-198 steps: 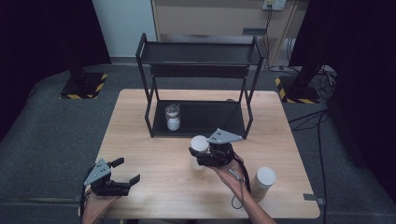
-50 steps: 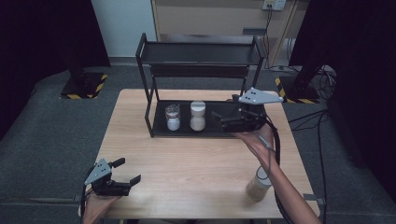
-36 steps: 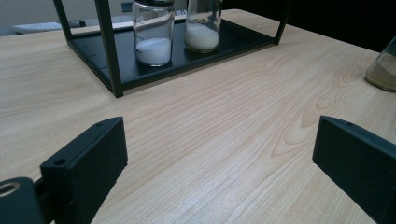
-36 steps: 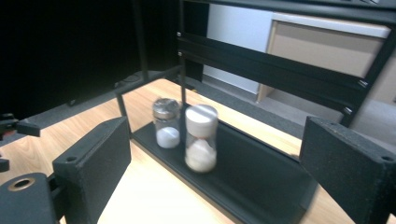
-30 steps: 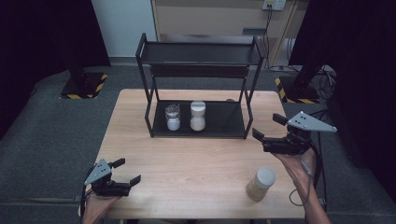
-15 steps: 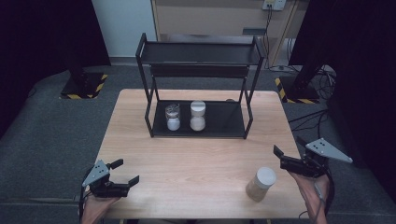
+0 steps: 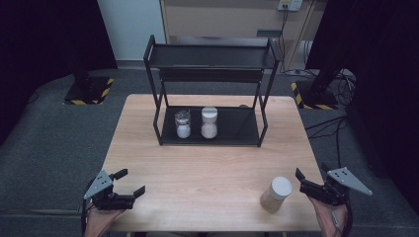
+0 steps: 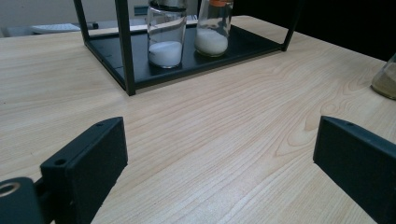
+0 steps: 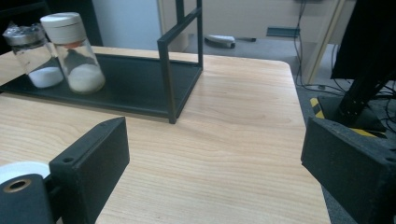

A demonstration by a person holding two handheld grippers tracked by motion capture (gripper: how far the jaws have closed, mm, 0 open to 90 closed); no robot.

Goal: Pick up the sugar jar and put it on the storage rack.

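Two jars already stand on the rack [image 7: 249,139]; our third, the tan jar [image 7: 274,194], waits on the counter [image 7: 207,168] near its front right corner. We should square our right gripper [image 7: 313,186], jaws apart, around its body below the lid. Our left gripper [image 7: 129,183] rests wide open, low at front left.

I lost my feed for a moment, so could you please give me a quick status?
Both grippers, left and right, open, empty. Brown jar upright beside the right one, untouched. Two jars on the rack. Nothing between.
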